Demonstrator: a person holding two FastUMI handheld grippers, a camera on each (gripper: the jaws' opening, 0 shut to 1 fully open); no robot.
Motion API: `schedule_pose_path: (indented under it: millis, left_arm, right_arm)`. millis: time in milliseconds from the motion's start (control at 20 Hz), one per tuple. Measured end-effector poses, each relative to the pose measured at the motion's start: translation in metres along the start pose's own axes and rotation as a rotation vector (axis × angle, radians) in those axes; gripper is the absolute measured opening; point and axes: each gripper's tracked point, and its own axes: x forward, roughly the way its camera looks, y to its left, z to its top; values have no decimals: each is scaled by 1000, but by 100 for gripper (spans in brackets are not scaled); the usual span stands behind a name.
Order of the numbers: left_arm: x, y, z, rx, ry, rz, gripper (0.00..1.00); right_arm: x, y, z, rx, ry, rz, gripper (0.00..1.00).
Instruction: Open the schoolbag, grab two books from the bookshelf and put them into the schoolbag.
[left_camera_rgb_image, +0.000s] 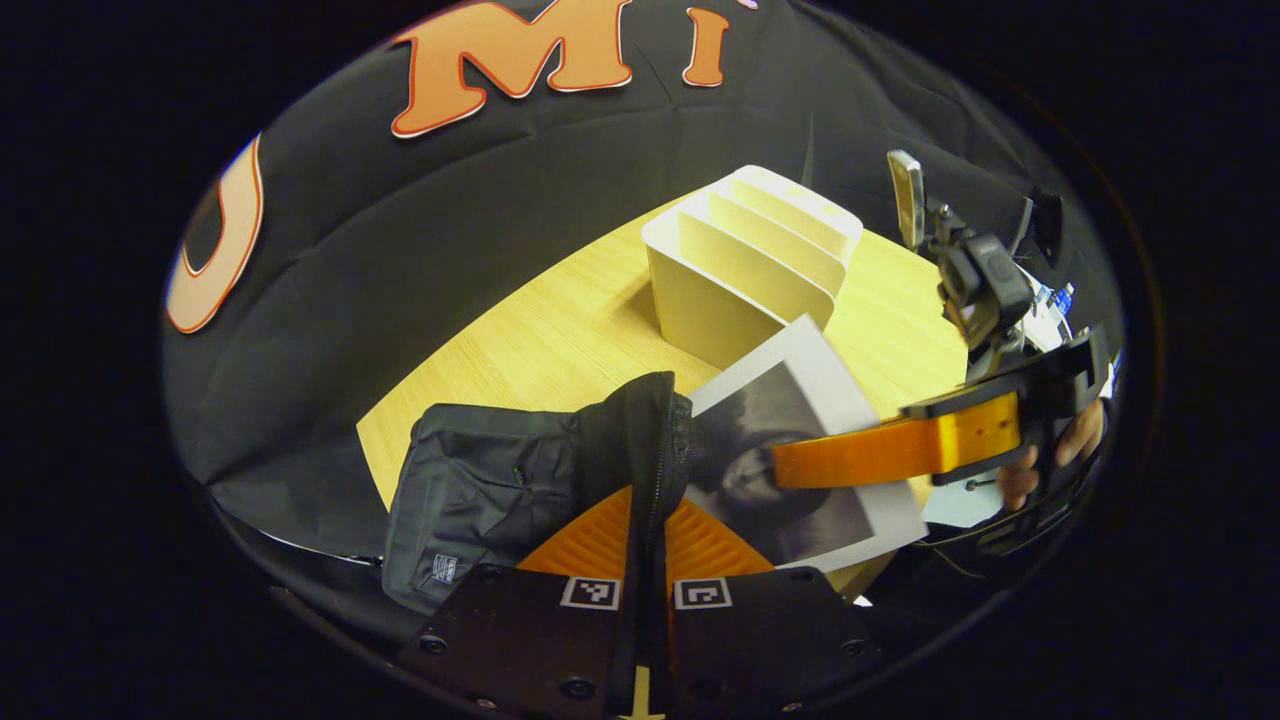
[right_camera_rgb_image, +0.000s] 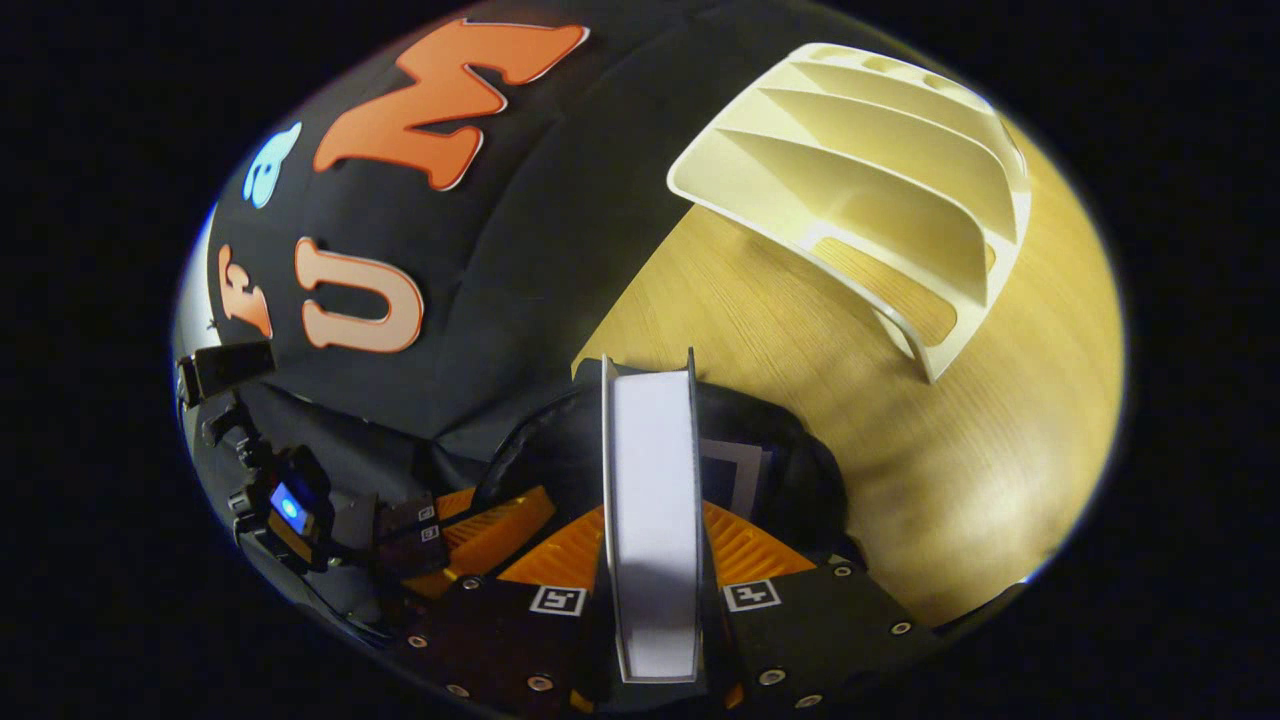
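The black schoolbag (left_camera_rgb_image: 480, 490) lies on the wooden table (left_camera_rgb_image: 560, 340), and my left gripper (left_camera_rgb_image: 648, 500) is shut on its raised zipper edge. A book with a grey photo cover and white border (left_camera_rgb_image: 810, 400) is tilted over the bag's mouth, with my right gripper (left_camera_rgb_image: 800, 465) shut on it. In the right gripper view the same book (right_camera_rgb_image: 655, 480) stands edge-on between the fingers of my right gripper (right_camera_rgb_image: 655, 510), above the bag's dark opening (right_camera_rgb_image: 790, 470). A white-edged flat thing (right_camera_rgb_image: 738, 462), perhaps another book, lies inside. The left gripper (right_camera_rgb_image: 440, 530) holds the bag at the left.
The white slotted bookshelf (left_camera_rgb_image: 750, 270) stands on the table behind the bag, and its slots (right_camera_rgb_image: 880, 190) look bare. A hand (left_camera_rgb_image: 1040, 465) holds the right gripper at the table's right edge. Bare tabletop (right_camera_rgb_image: 960, 480) stretches to the right of the bag.
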Motion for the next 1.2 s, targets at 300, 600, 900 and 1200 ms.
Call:
schedule_pose_path:
  millis: [300,600,900,1200]
  left_arm:
    - [-2,-17,8,11,-23,-9,6]
    - [-3,-29,10,0,-34,-17,6]
    - [9,-27,3,-49,-26,-27,6]
    - [15,-29,1,-40,-53,-32,10]
  right_arm:
    - [45,-2,-22,98,-6,78,35]
    - [88,5,-33,104,9,130,36]
    - [100,-24,-52,-70,69,-54,61]
    - [53,-43,-23,-235,61,-171,92]
